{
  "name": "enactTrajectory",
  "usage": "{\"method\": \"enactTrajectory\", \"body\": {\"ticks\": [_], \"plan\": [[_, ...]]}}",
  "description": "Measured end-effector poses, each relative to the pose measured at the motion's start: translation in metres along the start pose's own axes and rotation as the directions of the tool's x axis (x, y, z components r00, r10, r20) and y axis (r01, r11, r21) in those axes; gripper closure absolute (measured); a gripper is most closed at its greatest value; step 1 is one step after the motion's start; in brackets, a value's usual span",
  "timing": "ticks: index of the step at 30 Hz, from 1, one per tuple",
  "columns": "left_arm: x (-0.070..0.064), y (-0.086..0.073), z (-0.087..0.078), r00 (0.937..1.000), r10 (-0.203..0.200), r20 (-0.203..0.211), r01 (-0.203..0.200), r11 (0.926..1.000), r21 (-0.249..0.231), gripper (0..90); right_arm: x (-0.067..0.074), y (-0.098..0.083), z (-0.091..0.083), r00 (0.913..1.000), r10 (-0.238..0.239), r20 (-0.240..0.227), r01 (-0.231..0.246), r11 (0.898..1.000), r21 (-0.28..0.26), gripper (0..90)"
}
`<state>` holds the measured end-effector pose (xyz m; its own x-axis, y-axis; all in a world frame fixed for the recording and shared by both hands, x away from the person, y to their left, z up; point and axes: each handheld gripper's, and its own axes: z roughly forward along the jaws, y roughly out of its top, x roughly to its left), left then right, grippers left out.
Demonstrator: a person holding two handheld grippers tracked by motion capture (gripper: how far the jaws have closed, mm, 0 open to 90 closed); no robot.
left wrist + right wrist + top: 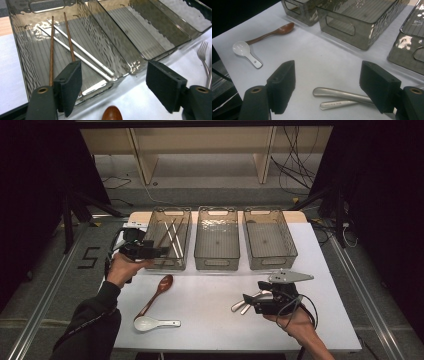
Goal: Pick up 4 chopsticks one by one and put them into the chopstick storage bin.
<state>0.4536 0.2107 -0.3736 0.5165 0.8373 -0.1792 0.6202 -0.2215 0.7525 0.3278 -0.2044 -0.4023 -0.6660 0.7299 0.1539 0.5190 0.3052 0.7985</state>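
Cutlery lies split between your hands in the high view: your right gripper [246, 299] sits at the handle ends of two metal utensils [245, 304], while your left gripper [162, 251] hovers over the left bin [186, 245] holding the chopsticks [171, 237]. In the left gripper view, your jaws gape wide and empty above that bin's near rim, wooden spoon [111, 113] just below. In the right gripper view, jaws spread wide, holding nothing; the utensil handles [342, 97] run crosswise between them.
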Motion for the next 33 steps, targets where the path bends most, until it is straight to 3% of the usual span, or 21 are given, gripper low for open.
{"method": "enactTrajectory", "body": {"ticks": [9,23,29,33], "plan": [[-0.005,-0.010,-0.010,0.9998,0.011,0.018,-0.011,0.9999,-0.014,21.6,-0.001,0.000,-0.002,1.0000,-0.002,-0.001,0.002,1.000,-0.012,29.8],[-0.017,-0.028,-0.007,0.9987,0.031,0.041,-0.034,0.9978,0.057,18.5,-0.001,-0.001,-0.005,0.9999,-0.005,-0.010,0.004,1.000,-0.030,29.8],[-0.021,-0.031,-0.003,0.9972,0.058,0.047,-0.064,0.9903,0.123,16.9,-0.003,-0.001,-0.006,1.0000,-0.001,-0.006,0.000,0.999,-0.034,29.7],[-0.023,-0.033,-0.002,0.9968,0.065,0.047,-0.071,0.9873,0.143,16.5,-0.003,-0.001,-0.006,1.0000,0.003,-0.005,-0.003,0.999,-0.035,29.7]]}}
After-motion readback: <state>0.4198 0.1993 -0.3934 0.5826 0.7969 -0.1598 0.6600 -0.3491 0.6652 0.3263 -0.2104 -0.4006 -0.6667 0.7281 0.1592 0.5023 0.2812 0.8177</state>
